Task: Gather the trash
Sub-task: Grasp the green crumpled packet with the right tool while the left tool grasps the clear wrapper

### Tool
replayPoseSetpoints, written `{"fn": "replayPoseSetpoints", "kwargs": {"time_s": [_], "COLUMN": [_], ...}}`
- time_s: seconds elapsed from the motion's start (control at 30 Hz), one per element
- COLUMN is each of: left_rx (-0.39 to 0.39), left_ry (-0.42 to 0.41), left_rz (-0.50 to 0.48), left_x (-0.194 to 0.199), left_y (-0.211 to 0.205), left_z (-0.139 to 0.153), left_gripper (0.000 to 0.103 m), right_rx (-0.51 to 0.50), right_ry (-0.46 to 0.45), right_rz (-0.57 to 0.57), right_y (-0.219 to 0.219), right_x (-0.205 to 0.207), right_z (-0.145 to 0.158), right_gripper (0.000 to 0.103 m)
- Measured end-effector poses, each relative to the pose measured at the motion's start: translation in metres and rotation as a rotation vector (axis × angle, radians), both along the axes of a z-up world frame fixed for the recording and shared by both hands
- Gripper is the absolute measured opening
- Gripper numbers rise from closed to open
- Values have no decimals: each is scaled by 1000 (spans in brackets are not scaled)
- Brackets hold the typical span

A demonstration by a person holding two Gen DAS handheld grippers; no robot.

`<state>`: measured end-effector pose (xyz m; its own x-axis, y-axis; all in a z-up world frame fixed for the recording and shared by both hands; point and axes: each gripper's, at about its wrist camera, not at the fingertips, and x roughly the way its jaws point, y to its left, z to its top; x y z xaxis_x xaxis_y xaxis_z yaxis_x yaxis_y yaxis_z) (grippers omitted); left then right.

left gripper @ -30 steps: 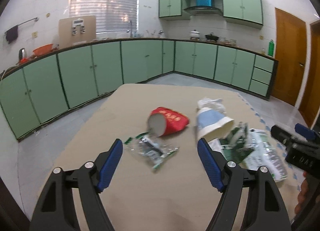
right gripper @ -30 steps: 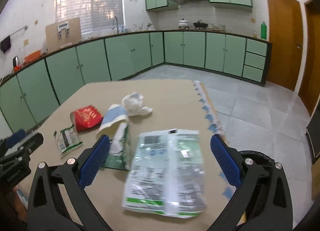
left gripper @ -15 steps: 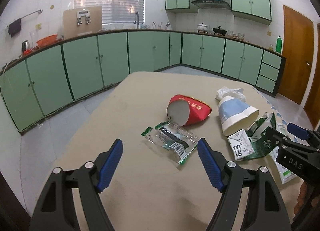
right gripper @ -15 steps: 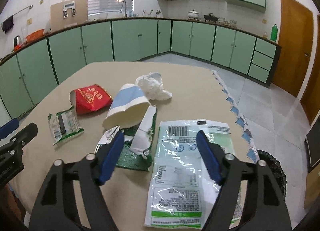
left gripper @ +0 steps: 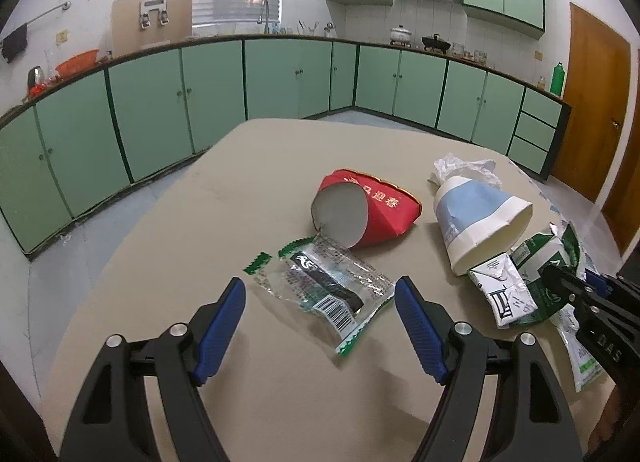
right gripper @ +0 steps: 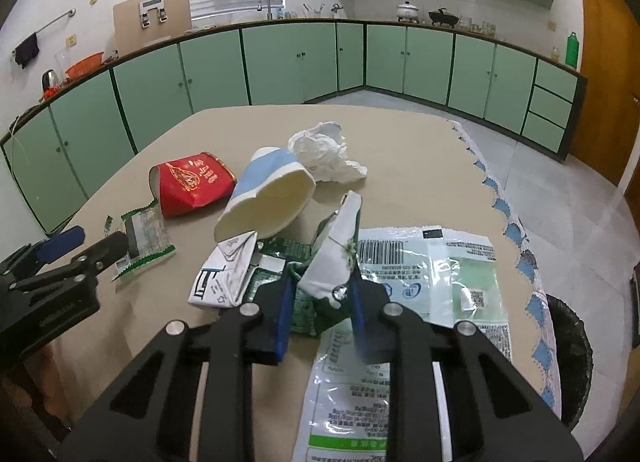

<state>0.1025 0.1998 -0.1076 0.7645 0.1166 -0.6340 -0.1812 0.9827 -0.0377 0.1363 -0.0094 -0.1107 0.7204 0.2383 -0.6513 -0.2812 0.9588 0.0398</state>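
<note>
1. Right gripper (right gripper: 320, 302) had its jaws narrowed onto the torn green-and-white carton (right gripper: 332, 258), blue pads on either side of the upright white flap; it looked gripped, though pad contact was partly hidden.
2. Left gripper (left gripper: 320, 322) had its jaws wide and holding nothing, hovering just above the clear snack wrapper (left gripper: 324, 286), which lay flat on the table (left gripper: 224, 190) roughly between the fingertips.
3. The trash sat in 1 loose cluster on the table: red paper cup (left gripper: 368, 214) on its side touching the wrapper's far edge, blue-and-white paper cup (left gripper: 476, 218) on its side beside it, crumpled white tissue (right gripper: 324, 150) behind that cup.
4. The large clear plastic bag (right gripper: 432, 286) lay flat under and right of the carton.
5. A dark bin (right gripper: 568, 358) stood on the floor off the table's right edge, the likely drop point.
6. Handling judgement: the carton was light, thin card, already crushed, so it would bend; pinch the raised flap, not the flat base.
7. The wrapper was light, slick film lying flat; likely to slide, so take a lifted crinkled edge near the barcode end.
8. Both cups were light and crushable; pinch across the rim wall.
</note>
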Motion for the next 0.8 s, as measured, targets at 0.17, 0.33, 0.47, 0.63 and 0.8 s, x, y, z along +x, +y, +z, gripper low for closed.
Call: {"fn": "replayPoseSetpoints", "kwargs": {"time_s": [0.17, 0.33, 0.47, 0.63, 0.8], "left_rx": [-41, -83, -81, -68, -61], "left_ry": [54, 96, 90, 66, 39], "left_rz": [-9, -17, -7, 10, 18], "left_x": [11, 16, 13, 4, -4], "left_y": [1, 7, 8, 6, 8], "left_z": [-8, -16, -16, -12, 0], "left_gripper": [60, 19, 8, 3, 2], "right_rx": [5, 14, 10, 11, 26], "right_ry": [0, 8, 9, -1, -16], "right_rz": [8, 18, 26, 33, 39], "right_y": [-1, -2, -1, -3, -7], "right_x": [0, 1, 0, 0, -4], "right_z": [1, 1, 2, 7, 15], "right_gripper": [23, 23, 23, 23, 20]}}
